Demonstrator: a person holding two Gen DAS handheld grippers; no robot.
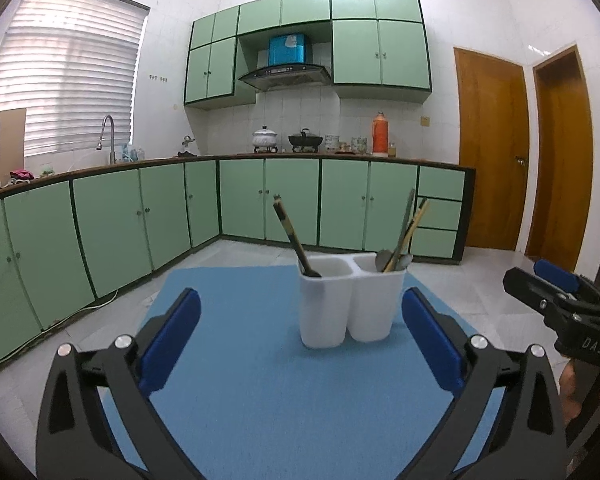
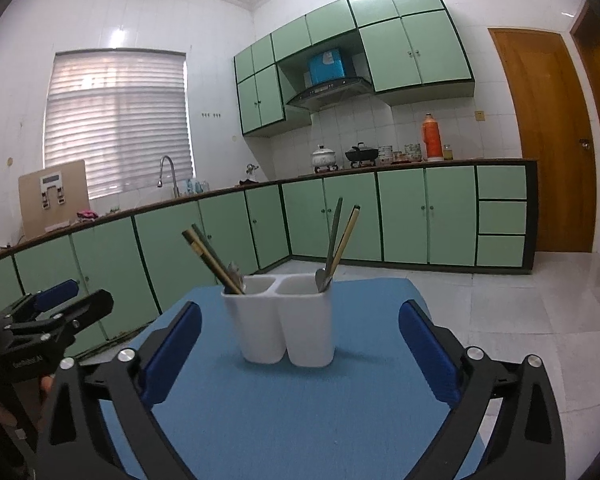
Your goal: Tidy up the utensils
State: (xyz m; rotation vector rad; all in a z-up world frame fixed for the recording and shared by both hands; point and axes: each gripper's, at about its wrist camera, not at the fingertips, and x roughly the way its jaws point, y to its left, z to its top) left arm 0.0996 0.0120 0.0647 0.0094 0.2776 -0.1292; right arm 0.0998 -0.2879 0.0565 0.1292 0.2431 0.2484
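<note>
A white two-compartment utensil holder (image 1: 352, 300) (image 2: 284, 320) stands upright on a blue mat (image 1: 260, 400) (image 2: 300, 420). Its left compartment holds a few dark-handled utensils (image 1: 290, 236) (image 2: 212, 258) leaning left. In the right compartment are spoons and long thin handles (image 1: 404, 236) (image 2: 340, 240). My left gripper (image 1: 300, 296) is open in front of the holder, short of it, with nothing between its blue pads. My right gripper (image 2: 300, 312) is likewise open and empty before the holder. Each gripper also shows at the edge of the other's view: the right gripper (image 1: 540, 284), the left gripper (image 2: 60, 300).
Green base cabinets (image 1: 292, 204) run along the far wall and the left under a dark counter. On the counter are a faucet (image 1: 108, 136), pots (image 1: 265, 138) and an orange thermos (image 1: 379, 133). Wooden doors (image 1: 492, 152) stand at the right. Pale tiled floor surrounds the mat.
</note>
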